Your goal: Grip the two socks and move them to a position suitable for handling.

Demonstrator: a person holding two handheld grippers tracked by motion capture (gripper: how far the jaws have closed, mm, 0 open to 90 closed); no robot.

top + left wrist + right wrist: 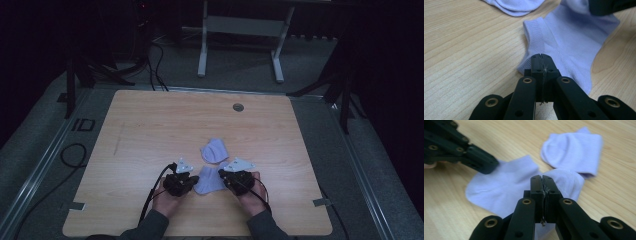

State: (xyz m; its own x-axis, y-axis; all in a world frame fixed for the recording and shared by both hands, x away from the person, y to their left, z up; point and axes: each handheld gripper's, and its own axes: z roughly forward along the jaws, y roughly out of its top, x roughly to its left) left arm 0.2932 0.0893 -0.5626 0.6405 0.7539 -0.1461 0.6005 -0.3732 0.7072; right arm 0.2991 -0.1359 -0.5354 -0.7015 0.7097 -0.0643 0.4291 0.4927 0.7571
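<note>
Pale lilac sock (574, 40) lies flat on the wooden surface (150, 130), near the front edge, between both hands. Left gripper (541, 58): jaws together, clamped on the sock's edge just below the ribbed cuff. Right gripper (541, 180): jaws together, pinching a fold of the same sock at its opposite end; fabric bunches up around the tips. Second sock (574, 150), same colour, folded over, sits just beyond the first, touching or nearly so; can't tell which. In the high view the two socks lie approx. mid-surface, toward the person's side.
</note>
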